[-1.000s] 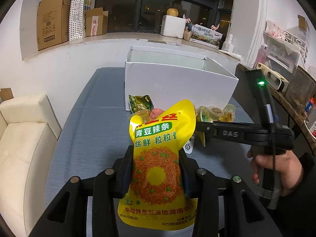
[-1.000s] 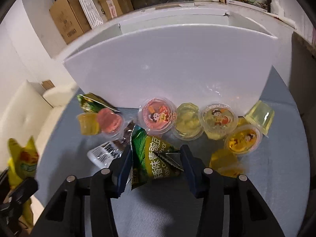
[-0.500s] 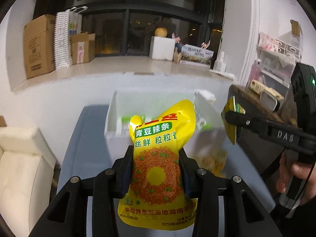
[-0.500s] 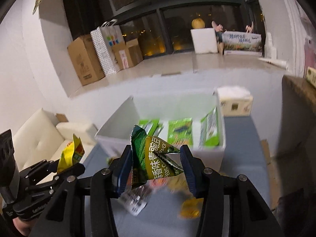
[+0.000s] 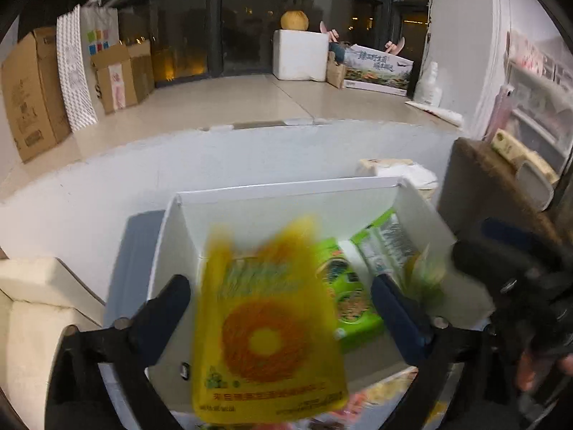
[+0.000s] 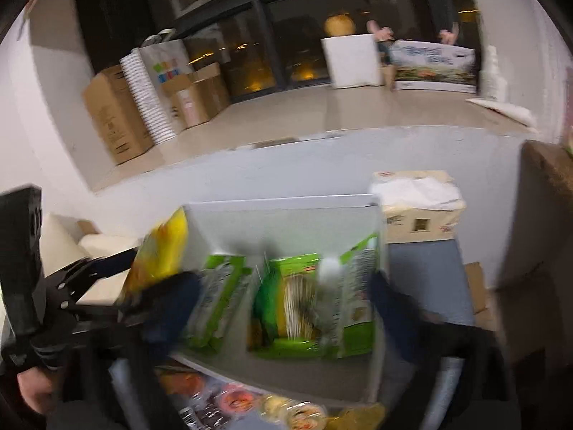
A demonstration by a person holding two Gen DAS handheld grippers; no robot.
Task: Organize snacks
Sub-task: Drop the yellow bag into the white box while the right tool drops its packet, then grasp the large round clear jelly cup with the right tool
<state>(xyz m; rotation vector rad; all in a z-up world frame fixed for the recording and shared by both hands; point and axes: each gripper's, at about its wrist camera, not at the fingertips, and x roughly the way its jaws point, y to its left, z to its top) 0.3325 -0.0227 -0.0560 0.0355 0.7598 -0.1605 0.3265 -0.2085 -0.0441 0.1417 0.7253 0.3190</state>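
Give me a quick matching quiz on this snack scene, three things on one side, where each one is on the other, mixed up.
1. yellow bag
2. jelly cups
3. tissue pack

a. on the table in front of the white box
b. behind the box's far right corner
c. between the left gripper's opening jaws, over the box

Pairs: 1-c, 2-a, 3-b

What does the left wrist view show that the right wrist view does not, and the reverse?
Only the left wrist view shows the printed front of the yellow snack bag, loose between the opening jaws of the left gripper, and the shelves at the right.

Only the right wrist view shows the jelly cups on the table in front of the box, and the green packet dropping between the opening jaws of the right gripper.

Both show the white box with green packs inside, the cardboard boxes and the dark windows.
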